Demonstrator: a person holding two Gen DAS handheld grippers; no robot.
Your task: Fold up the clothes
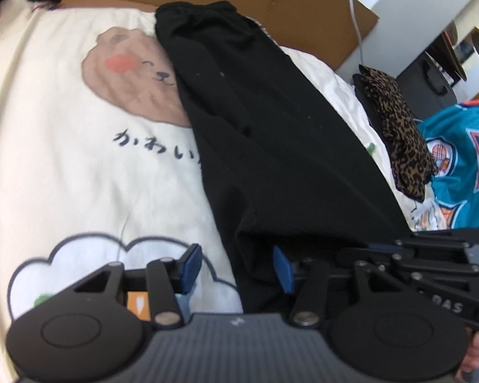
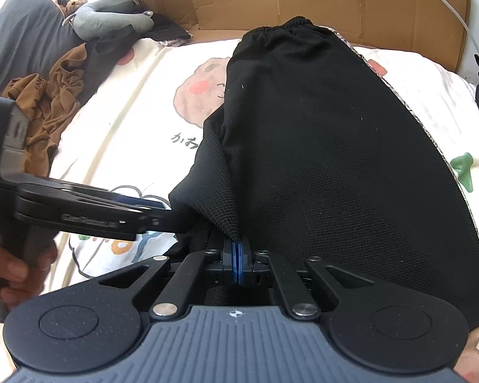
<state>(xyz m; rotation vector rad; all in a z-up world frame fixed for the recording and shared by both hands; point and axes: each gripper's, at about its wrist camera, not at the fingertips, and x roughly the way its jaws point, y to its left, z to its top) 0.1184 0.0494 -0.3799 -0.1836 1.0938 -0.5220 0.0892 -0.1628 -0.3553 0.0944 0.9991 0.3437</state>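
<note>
Black pants lie lengthwise on a cream bear-print bedsheet, their elastic waistband at the far end. My right gripper is shut on a pinched fold of the near hem. My left gripper is open just to the left, its blue pads apart, with the hem's left corner reaching in between them beside the right pad. In the right wrist view the left gripper comes in from the left and meets the cloth's edge. The right gripper's linkage shows at the right of the left wrist view.
A crumpled brown shirt, a grey pillow and a grey plush sit at the far left. Flattened cardboard stands behind the bed. A leopard-print cloth and a teal jersey lie to the right.
</note>
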